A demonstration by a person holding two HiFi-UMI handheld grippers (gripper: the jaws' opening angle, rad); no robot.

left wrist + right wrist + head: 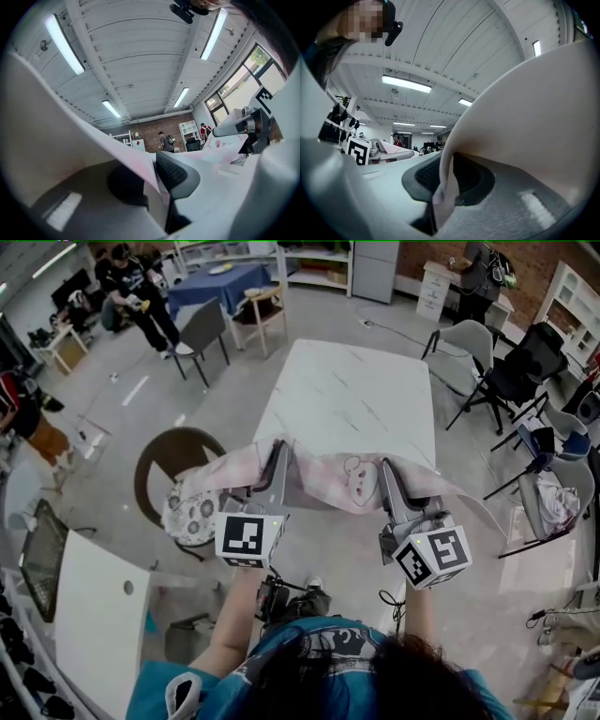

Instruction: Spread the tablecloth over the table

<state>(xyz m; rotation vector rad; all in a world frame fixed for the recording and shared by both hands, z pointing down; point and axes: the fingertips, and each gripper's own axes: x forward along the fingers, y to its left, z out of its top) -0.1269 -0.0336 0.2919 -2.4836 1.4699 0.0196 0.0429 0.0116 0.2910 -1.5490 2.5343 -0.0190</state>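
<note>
Holds left gripper [278, 454] and right gripper [388, 472] level, jaws clamped on tablecloth [342, 482] edge; white table [349, 390] at 12 o'clock, chairs [506, 371] at 2 o'clock.

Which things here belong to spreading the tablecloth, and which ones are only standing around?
Belong to the job:
tablecloth
white table
left gripper and right gripper, both clamped on the tablecloth

Only standing around:
brown chair
pale grey chair
blue-covered table

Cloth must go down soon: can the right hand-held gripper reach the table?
Probably yes: the right hand-held gripper, shut on the tablecloth, hangs at the near edge of the table, with nothing between.
</note>
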